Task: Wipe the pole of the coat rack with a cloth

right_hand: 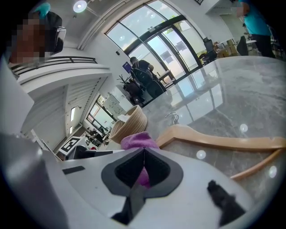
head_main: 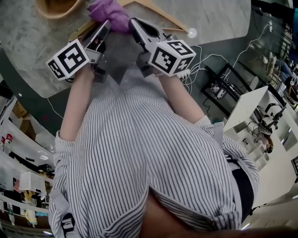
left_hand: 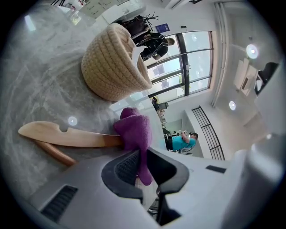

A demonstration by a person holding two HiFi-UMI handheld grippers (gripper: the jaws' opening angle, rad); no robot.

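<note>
A purple cloth is bunched over a wooden hanger that lies on the grey marble table. Both grippers hold it. My left gripper is shut on the cloth's left side, and a purple flap hangs down between its jaws. My right gripper is shut on the cloth's right side, with the cloth pinched at its jaw tips. The hanger runs left from the cloth in the left gripper view and right, hanger, in the right gripper view. No coat rack pole shows.
A woven basket stands on the table just left of the cloth, basket and basket. The hanger's metal hook lies beyond. The table's rounded edge is near my striped shirt. Cables and white furniture crowd the floor at right.
</note>
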